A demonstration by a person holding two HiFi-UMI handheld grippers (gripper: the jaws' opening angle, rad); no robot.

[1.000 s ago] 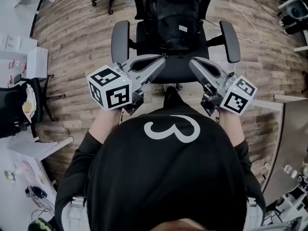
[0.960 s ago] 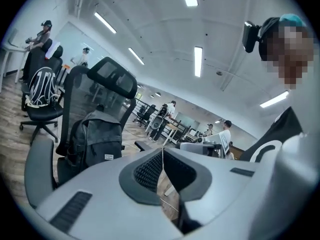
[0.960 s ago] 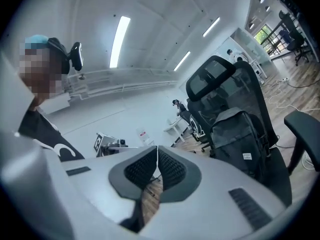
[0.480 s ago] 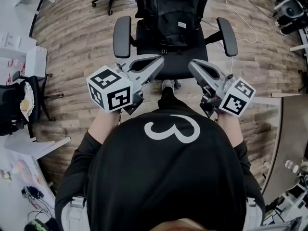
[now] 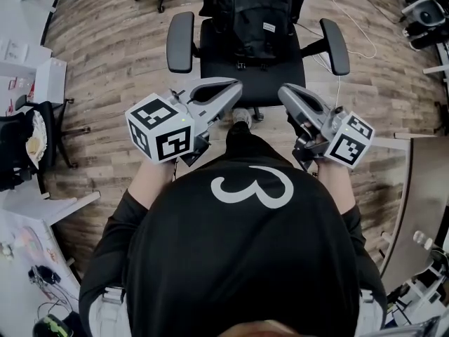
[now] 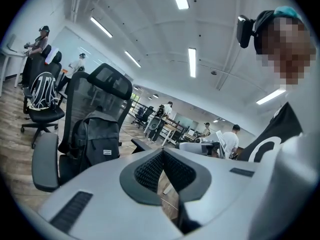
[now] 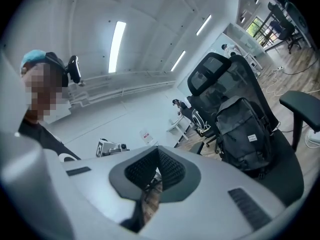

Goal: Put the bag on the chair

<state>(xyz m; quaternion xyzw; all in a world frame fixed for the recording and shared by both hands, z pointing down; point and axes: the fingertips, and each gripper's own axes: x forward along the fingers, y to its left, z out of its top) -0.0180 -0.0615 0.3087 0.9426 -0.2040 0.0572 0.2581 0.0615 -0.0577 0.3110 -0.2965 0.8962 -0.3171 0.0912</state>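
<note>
Black bag [image 5: 254, 16] stands upright on the chair [image 5: 261, 83] seat in my head view, leaning on the backrest; my left gripper [image 5: 233, 88] and right gripper [image 5: 284, 91] hang before the seat. Left gripper view: jaws together, empty. Right gripper view: the same, nothing between them.

Head view, top centre: bag [image 5: 252, 12] and chair [image 5: 252, 76] backrest cut off by the upper edge. Print on the bag's white label [image 5: 269, 27] too small to read. Chair base mostly hidden behind the person's torso [image 5: 245, 244]. Left gripper view, centre: background people [image 6: 161, 115] too small to detail.
</note>
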